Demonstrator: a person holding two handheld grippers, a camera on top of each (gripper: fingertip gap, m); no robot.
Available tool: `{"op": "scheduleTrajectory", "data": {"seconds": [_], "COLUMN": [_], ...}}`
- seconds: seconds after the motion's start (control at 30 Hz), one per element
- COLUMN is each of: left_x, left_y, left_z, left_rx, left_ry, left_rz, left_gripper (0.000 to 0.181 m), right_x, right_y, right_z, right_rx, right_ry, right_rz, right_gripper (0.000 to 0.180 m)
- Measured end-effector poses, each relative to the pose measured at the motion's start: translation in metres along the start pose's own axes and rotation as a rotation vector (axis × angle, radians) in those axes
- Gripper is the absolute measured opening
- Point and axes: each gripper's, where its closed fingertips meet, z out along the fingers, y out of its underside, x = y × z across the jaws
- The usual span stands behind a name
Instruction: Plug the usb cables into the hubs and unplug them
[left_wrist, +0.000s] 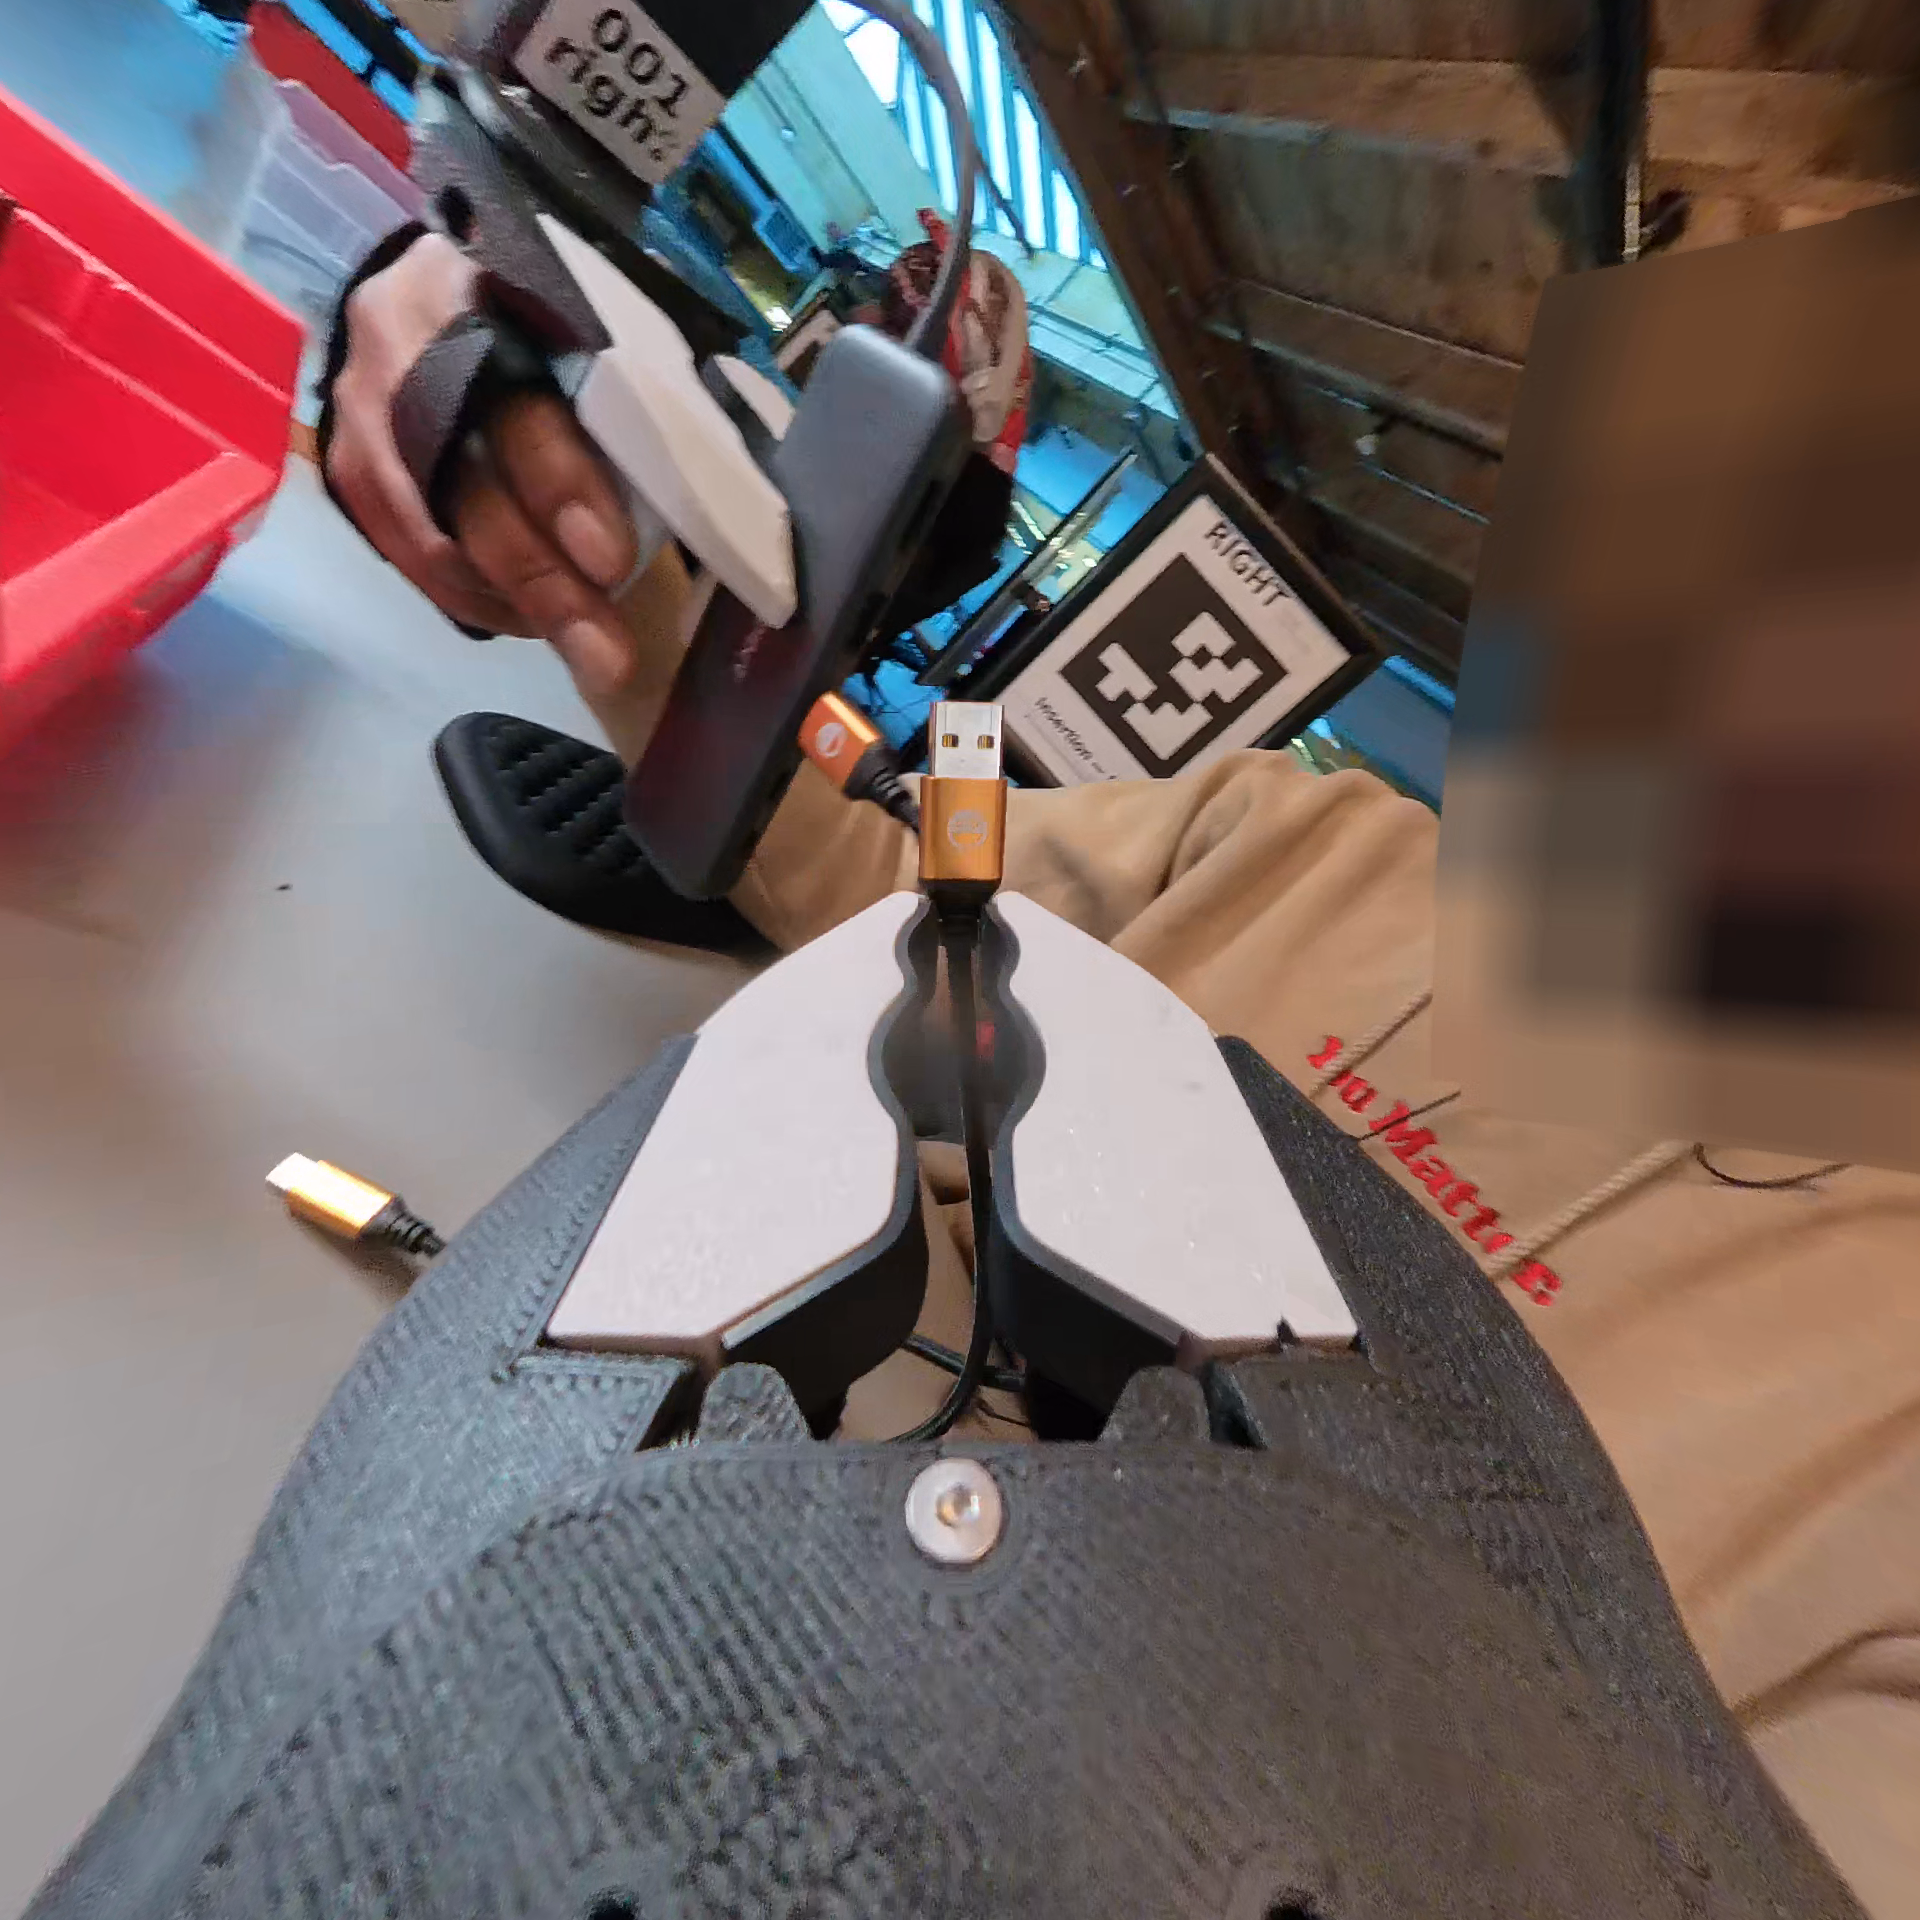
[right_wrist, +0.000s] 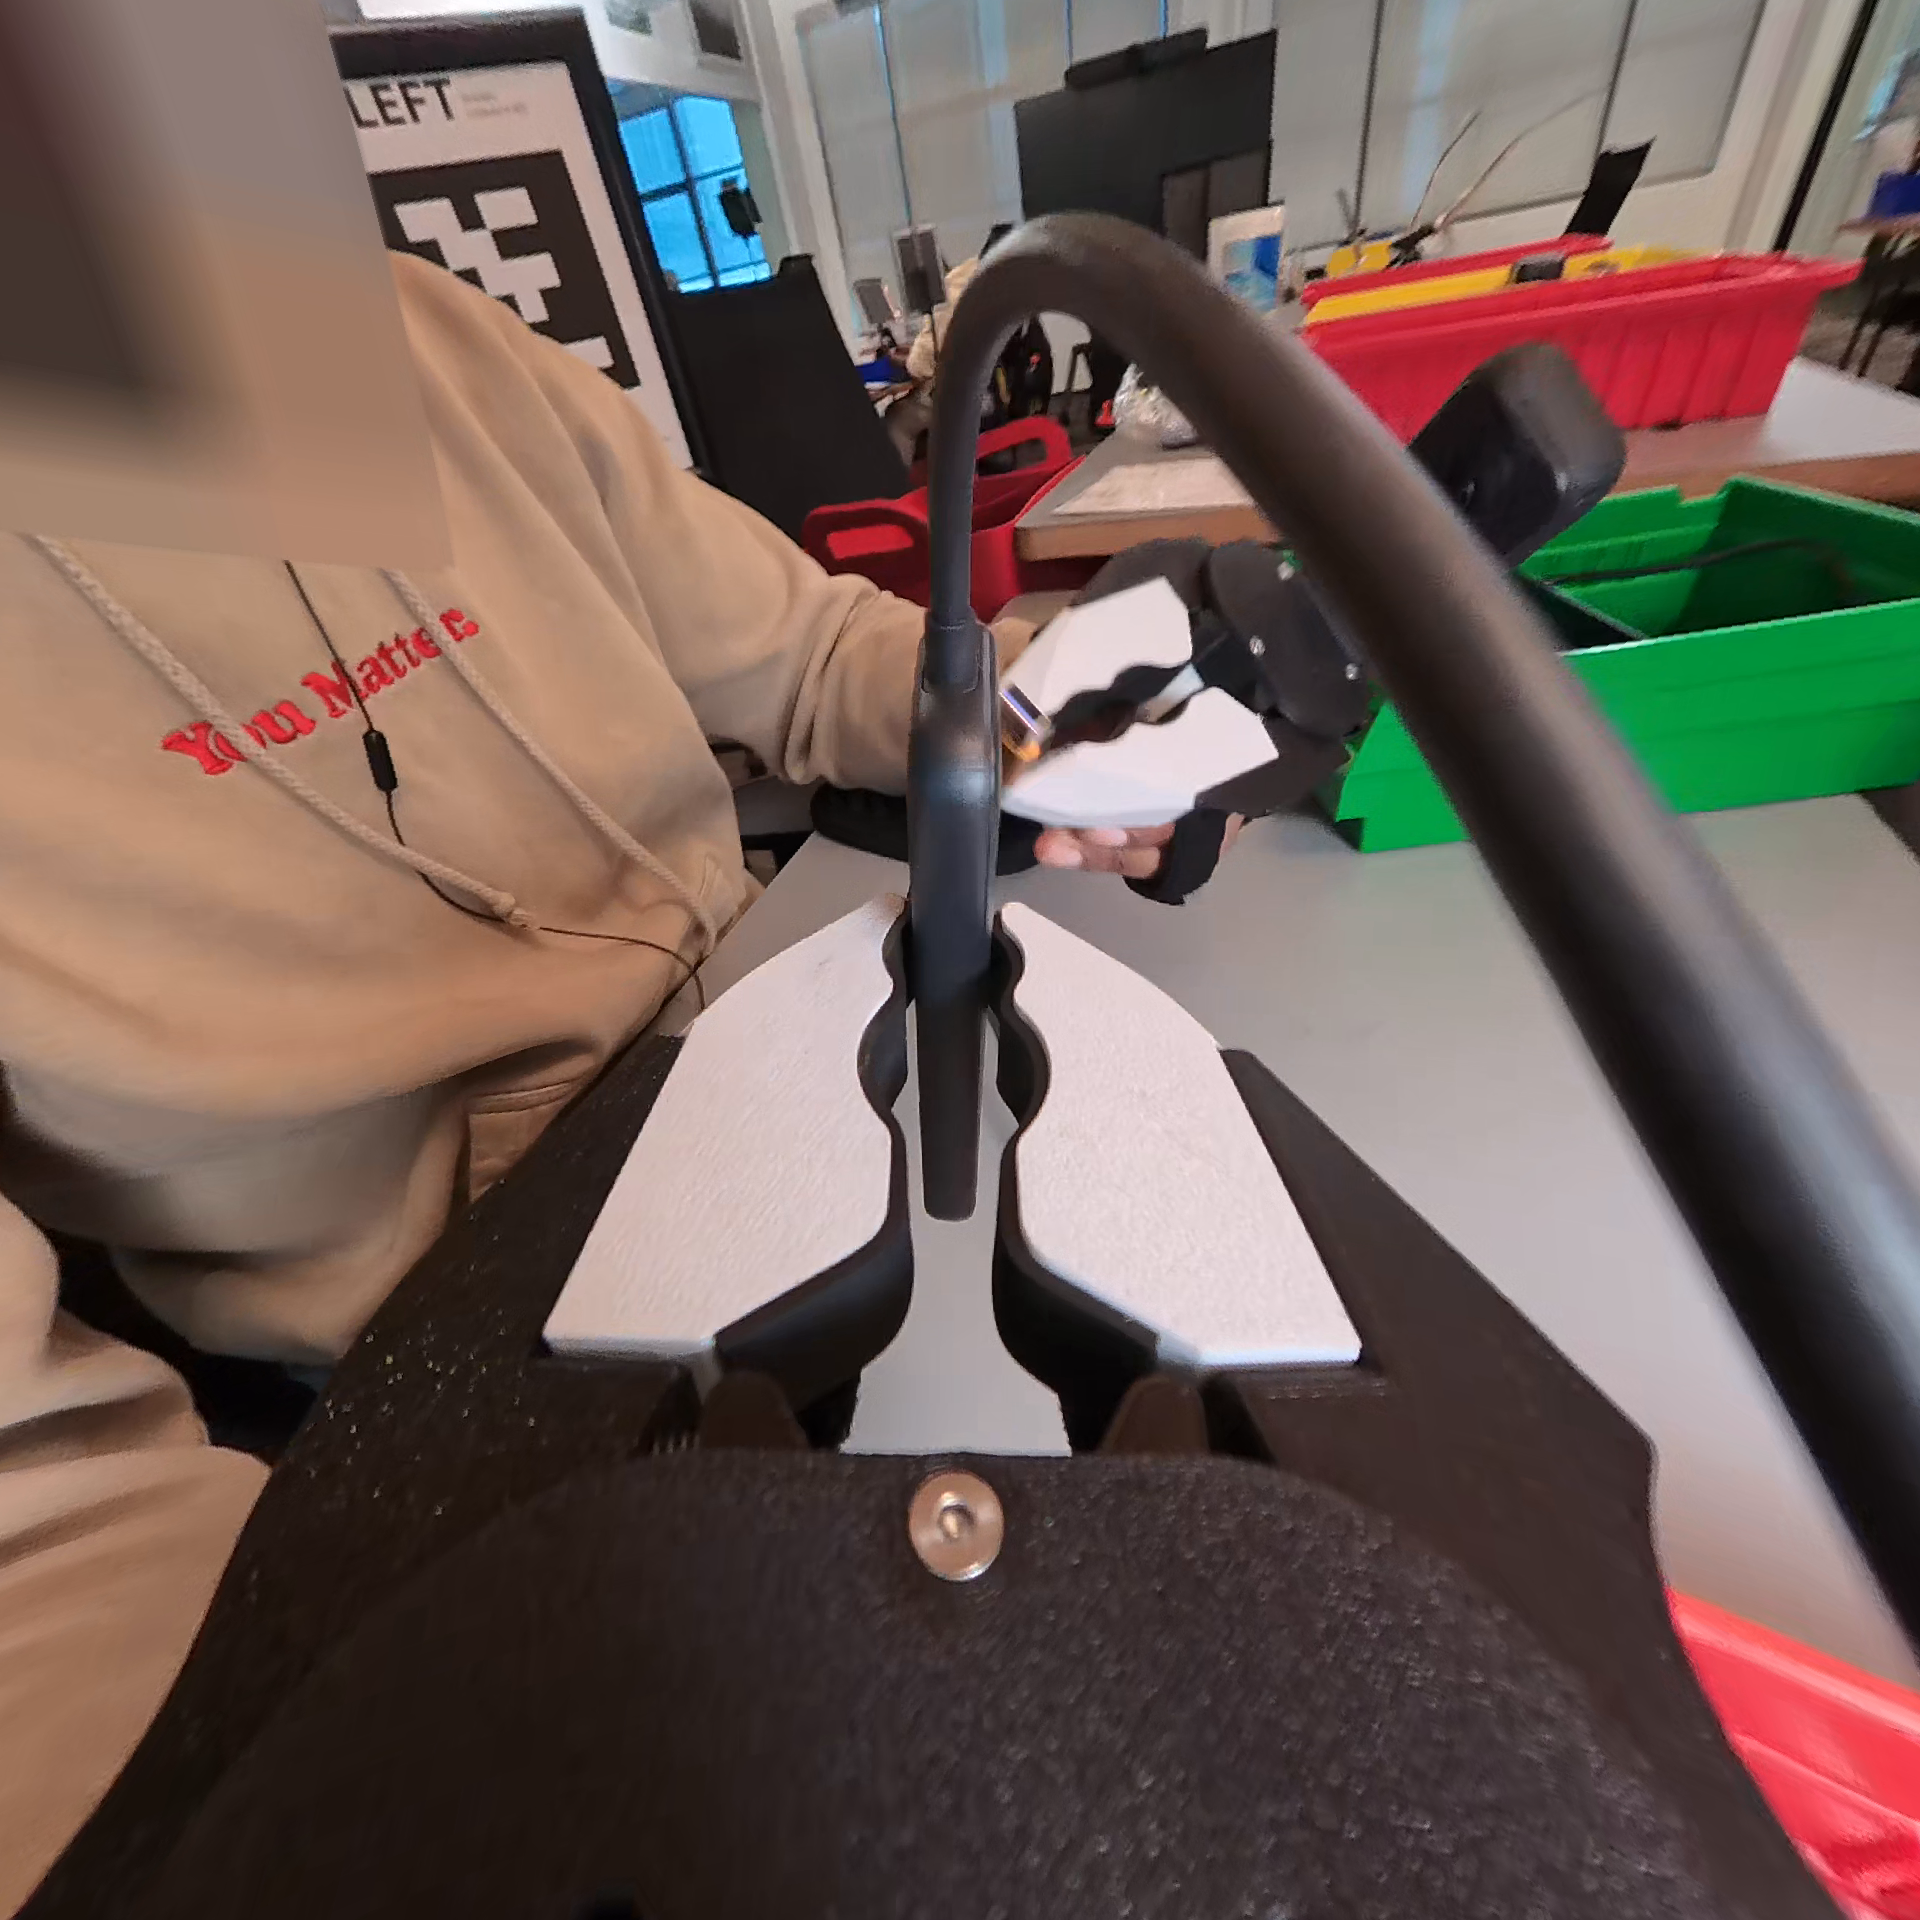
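Left wrist view only: three orange metal plugs. One USB plug (left_wrist: 964, 800) stands upright past the tips of the left gripper (left_wrist: 958, 914), which is clamped on its black cable; a second (left_wrist: 840, 736) sits at the hub's edge; a third (left_wrist: 330, 1197) lies loose on the grey table (left_wrist: 260, 987). Right wrist view only: green bin (right_wrist: 1704, 665), looping black cord (right_wrist: 1351, 499). One dark, flat, smooth hub (right_wrist: 951, 831), pinched edge-on in the right gripper (right_wrist: 951, 935). Fingers: white, textured pads.

Mounted close behind each claw, looking forward along its fingers. Left wrist view: tilted, facing the right gripper (left_wrist: 727, 499) just ahead-left. Right wrist view: level, facing the left gripper (right_wrist: 1049, 727) just beyond its tips. Shared: hub (left_wrist: 790, 613), beige hoodie (right_wrist: 436, 831), grey table (left_wrist: 312, 987).
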Motion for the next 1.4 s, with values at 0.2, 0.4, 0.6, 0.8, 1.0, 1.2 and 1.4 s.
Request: {"op": "scheduleTrajectory", "data": {"seconds": [0.2,0.4,0.6,0.8,1.0,1.2,1.4], "left_x": [0.012,0.014,-0.005,-0.015,-0.023,-0.029,-0.033], "left_y": [0.016,0.027,0.032,0.035,0.045,0.055,0.061], "left_z": [0.004,0.01,0.008,0.004,0.011,0.012,0.01], "left_rx": [-0.071,-0.13,-0.125,-0.11,-0.129,-0.164,-0.18], "left_ry": [0.123,0.149,0.101,0.101,0.122,0.128,0.128], "left_rz": [-0.015,-0.054,-0.149,-0.233,-0.325,-0.371,-0.383], "left_gripper": [0.008,0.008,0.008,0.008,0.008,0.008,0.008], "right_x": [-0.007,-0.018,-0.007,0.006,0.001,0.0,-0.001], "right_y": [0.005,0.016,0.043,0.036,0.05,0.063,0.067], "right_z": [0.012,0.027,0.038,0.025,0.028,0.034,0.037], "right_rx": [-0.046,-0.166,-0.328,-0.268,-0.351,-0.367,-0.365], "right_ry": [-0.051,-0.083,-0.036,0.044,0.044,0.018,-0.008], "right_rz": [-0.004,-0.025,0.012,-0.007,-0.025,-0.014,0.0], "right_gripper": [0.012,0.012,0.012,0.012,0.012,0.012,0.012]}}
